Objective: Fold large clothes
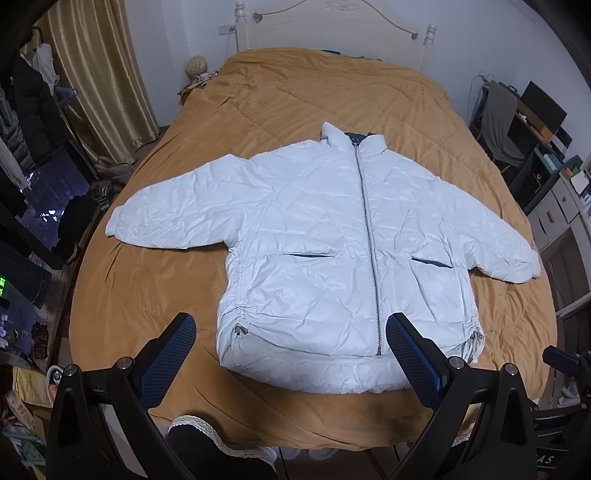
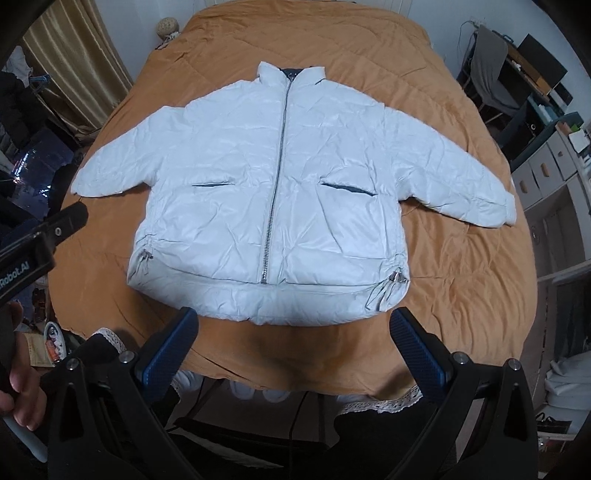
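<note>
A white puffer jacket (image 1: 314,236) (image 2: 280,192) lies flat and zipped on the orange bedspread (image 1: 295,103) (image 2: 443,258), collar far, both sleeves spread out sideways. My left gripper (image 1: 291,325) hovers open above the jacket's near hem, left of the zipper, with nothing between its blue-padded fingers (image 1: 173,347). My right gripper (image 2: 293,317) hangs open just short of the hem at the bed's near edge, holding nothing. The left gripper's body (image 2: 40,236) and the hand (image 2: 18,376) holding it show at the left of the right wrist view.
A white headboard (image 1: 332,29) stands at the far end. Gold curtains (image 1: 96,74) and hanging clothes fill the left side. A chair (image 1: 498,122), desk and drawers (image 1: 554,210) line the right. Floor clutter lies left of the bed.
</note>
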Motion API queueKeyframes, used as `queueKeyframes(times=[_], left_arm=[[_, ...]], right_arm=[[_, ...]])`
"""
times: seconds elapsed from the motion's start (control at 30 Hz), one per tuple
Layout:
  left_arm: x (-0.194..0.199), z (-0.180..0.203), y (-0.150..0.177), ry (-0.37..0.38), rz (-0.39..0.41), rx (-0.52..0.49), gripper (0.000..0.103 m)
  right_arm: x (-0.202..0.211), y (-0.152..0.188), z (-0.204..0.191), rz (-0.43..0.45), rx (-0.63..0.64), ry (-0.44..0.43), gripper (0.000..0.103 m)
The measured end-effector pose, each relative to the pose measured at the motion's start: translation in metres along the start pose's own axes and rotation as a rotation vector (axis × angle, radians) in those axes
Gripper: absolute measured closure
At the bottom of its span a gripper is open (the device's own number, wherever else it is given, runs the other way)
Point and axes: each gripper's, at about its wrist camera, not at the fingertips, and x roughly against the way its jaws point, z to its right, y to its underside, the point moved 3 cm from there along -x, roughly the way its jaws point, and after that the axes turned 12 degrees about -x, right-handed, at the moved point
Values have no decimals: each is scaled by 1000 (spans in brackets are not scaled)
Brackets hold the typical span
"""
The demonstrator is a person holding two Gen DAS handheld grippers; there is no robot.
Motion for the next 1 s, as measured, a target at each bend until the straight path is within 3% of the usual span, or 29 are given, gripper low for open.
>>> queueKeyframes(times=[0.23, 1.0], left_arm=[[0, -2, 2, 12, -9, 2, 0], [-7, 1, 7, 38, -47, 7, 0]], right_arm=[[7, -6, 3, 45, -27, 3, 0], [1, -7, 10, 29, -44, 15, 0]])
